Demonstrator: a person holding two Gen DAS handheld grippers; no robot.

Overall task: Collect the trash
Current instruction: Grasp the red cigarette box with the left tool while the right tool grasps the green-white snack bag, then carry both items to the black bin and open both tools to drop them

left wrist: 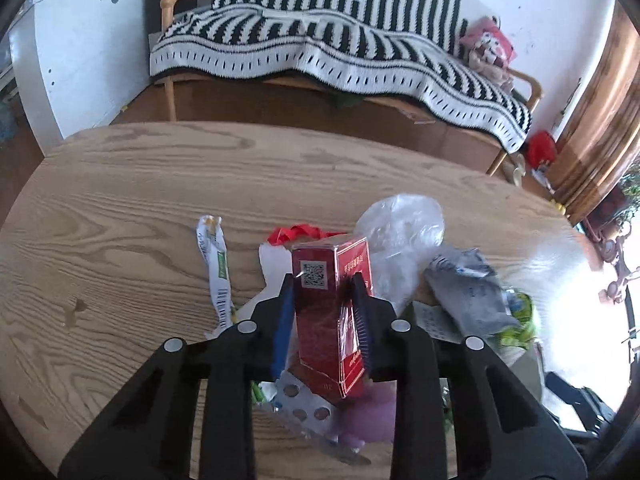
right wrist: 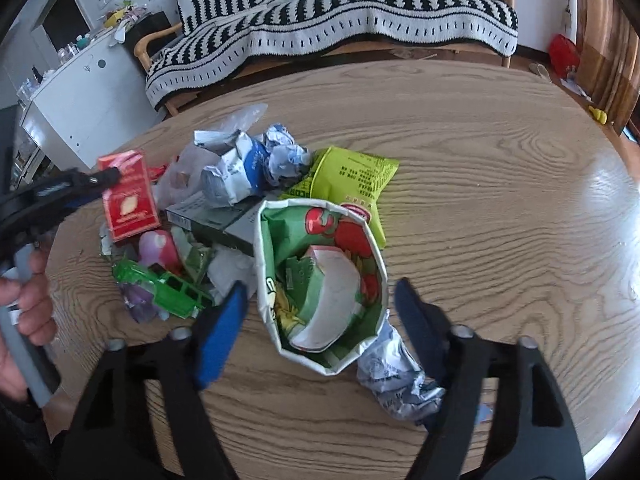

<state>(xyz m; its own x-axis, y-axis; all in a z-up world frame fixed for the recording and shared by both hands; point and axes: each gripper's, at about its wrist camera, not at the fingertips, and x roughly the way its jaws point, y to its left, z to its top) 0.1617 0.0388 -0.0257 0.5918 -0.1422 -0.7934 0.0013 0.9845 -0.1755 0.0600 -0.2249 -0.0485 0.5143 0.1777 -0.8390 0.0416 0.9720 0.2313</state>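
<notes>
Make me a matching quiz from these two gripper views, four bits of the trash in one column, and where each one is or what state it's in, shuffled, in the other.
Things
1. red box
2. open snack bag
3. yellow-green packet
4. green plastic toy car

Places or states
A. lying flat on the table, behind the open bag
B. clamped between the left gripper fingers
C. at the near left edge of the pile, beside a pink blob
D. mouth gaping between the right gripper fingers, scraps inside

Pairs: 1-B, 2-D, 3-A, 4-C
</notes>
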